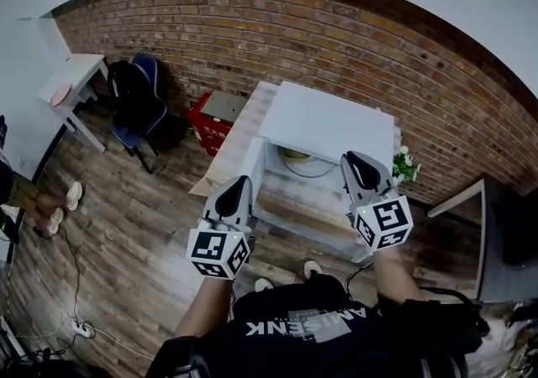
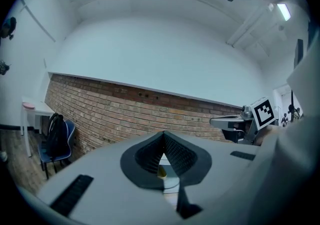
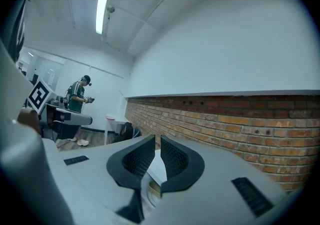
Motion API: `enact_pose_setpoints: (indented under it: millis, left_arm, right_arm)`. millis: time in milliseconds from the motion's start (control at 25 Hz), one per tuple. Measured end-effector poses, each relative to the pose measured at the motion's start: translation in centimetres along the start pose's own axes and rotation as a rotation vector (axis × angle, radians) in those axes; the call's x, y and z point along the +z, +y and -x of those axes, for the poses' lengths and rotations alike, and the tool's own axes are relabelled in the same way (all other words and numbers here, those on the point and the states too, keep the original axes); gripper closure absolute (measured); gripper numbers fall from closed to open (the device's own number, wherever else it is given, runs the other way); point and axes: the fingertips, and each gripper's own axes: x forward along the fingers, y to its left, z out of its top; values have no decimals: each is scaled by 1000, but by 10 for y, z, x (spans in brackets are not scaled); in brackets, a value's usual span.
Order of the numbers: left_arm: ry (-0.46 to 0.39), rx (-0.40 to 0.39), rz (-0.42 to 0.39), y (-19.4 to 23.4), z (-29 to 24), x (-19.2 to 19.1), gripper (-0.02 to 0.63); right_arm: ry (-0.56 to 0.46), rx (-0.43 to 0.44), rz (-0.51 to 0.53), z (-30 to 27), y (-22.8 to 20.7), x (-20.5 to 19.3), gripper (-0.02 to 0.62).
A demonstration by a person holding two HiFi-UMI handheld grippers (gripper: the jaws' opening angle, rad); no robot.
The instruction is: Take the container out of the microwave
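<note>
A brick wall (image 1: 336, 32) is seen across the upper part of the head view, and a floor (image 1: 151, 225) of grey-brown wooden planks is spread over the left and lower middle. A pale wooden desk (image 1: 238, 131) is set against the wall at the centre of the frame, and a white microwave (image 1: 328, 120) is carried on it, with its front open towards the camera. A small plant (image 1: 405, 166) with white flowers is placed just to the right of the microwave. A red box (image 1: 210, 126) stands on the floor beside the left edge of the desk. At the upper left a blue chair (image 1: 139, 112) with a black backpack (image 1: 126, 86) on it is parked near a white desk (image 1: 71, 74). A power strip (image 1: 82, 330) lies on the floor at the lower left. The container (image 1: 296, 154) is found inside the open microwave, at the middle of the frame: it is round and pale, with something yellowish in it (finer detail is too small to be made out). The left gripper (image 1: 238, 187) is held at the lower left of the microwave's opening and the right gripper (image 1: 360, 165) at its right edge; neither is seen touching the container. The fingers of the left gripper are closed tip to tip on nothing, and those of the right are drawn together to a narrow slit, likewise empty.
</note>
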Motion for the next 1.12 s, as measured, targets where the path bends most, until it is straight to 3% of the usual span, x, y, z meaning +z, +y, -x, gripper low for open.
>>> enact_pose_setpoints:
  millis: [120,200,240,680,1120]
  left_arm:
    - [12,0,-4,1,-5,-4,594]
    - [25,7,4,2,-7,-11,594]
    - [31,12,7,2,-8,-15,594]
    - [42,76,0,-7,-30,-19,594]
    - [79,137,-11,-3,-41,-39,594]
  right_arm:
    - [3,24,8,-13,-1,-7,536]
    - [16,51,12,-22,1,-16,454]
    - [20,63,15,-27,2,-20,448]
    - [45,206,99,-61,8,-44,399]
    - [142,403,252,-86,59,-115,376]
